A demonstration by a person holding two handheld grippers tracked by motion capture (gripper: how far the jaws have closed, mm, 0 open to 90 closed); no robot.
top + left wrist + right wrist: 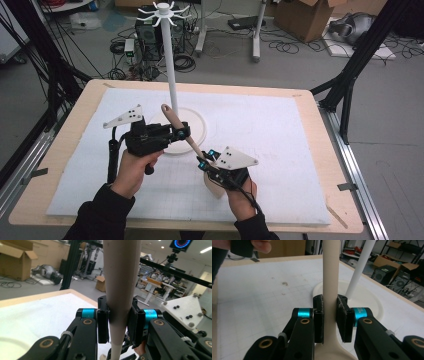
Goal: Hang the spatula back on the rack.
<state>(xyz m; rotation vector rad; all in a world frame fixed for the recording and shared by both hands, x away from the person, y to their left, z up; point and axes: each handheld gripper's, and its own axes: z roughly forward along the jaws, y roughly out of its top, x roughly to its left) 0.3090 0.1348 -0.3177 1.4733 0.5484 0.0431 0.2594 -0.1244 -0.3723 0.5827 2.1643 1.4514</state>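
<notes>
A pale wooden spoon [194, 145] slants over the white mat, handle end up and to the left, bowl [214, 186] low beside my right hand. My left gripper [182, 133] is shut on the upper handle [120, 277]; in the left gripper view the pads [102, 325] press both sides of it. My right gripper [205, 162] is shut on the thin neck [330, 272] just above the bowl. A white hook stand [171, 65] rises from a round base [201, 128] right behind the left gripper.
The white gridded mat [280, 135] covers a wooden table [330, 150]. The stand's pole [359, 270] and base [368, 302] lie just beyond the right gripper. Cables, a computer tower [150, 37] and cardboard boxes [305, 15] sit on the floor beyond.
</notes>
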